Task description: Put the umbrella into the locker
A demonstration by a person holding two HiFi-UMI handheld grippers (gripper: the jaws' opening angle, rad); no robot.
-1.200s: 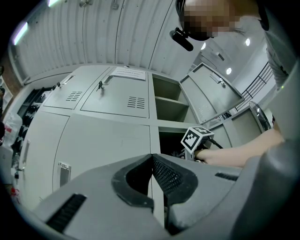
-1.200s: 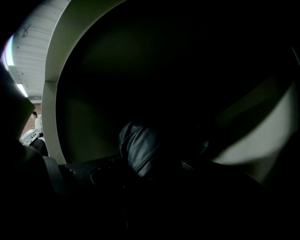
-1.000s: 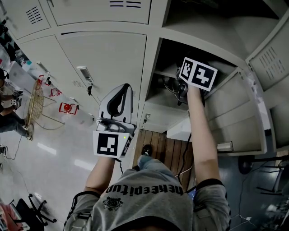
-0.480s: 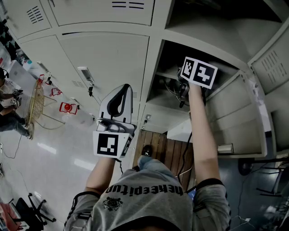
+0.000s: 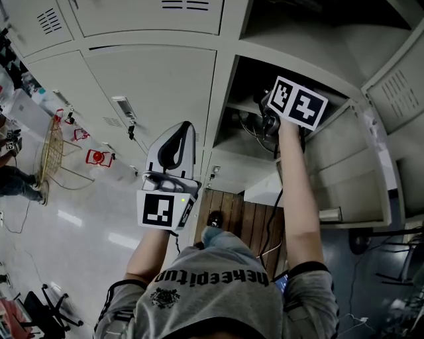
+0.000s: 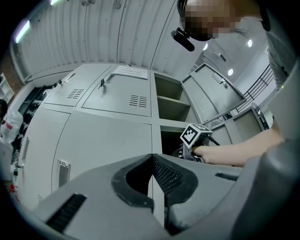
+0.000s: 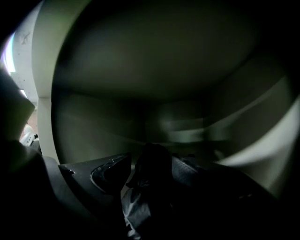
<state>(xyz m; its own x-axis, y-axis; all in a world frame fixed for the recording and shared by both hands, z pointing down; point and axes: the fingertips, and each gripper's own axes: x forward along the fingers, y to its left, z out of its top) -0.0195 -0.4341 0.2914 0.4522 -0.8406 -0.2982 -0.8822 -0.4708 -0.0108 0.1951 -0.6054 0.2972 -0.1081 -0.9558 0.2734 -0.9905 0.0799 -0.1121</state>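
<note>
My right gripper (image 5: 268, 122) reaches into the open locker compartment (image 5: 291, 83), its marker cube at the opening. In the right gripper view a dark folded umbrella (image 7: 150, 183) sits between the jaws of the right gripper (image 7: 152, 171), which is shut on it, inside the dim compartment (image 7: 154, 79). My left gripper (image 5: 173, 149) hangs in front of the closed locker door (image 5: 159, 79), jaws together and holding nothing. The left gripper view shows its shut left gripper (image 6: 152, 176) and, beyond it, the right gripper's marker cube (image 6: 193, 135) at the open locker.
The open locker's door (image 5: 344, 172) swings out to the right. Closed grey lockers (image 5: 132, 20) fill the left and top. A wooden pallet (image 5: 242, 222) lies on the floor below. A basket-like rack (image 5: 52, 149) stands at the far left.
The right gripper has shifted slightly to the right and deeper at the locker opening with the umbrella. The left gripper has stayed put.
</note>
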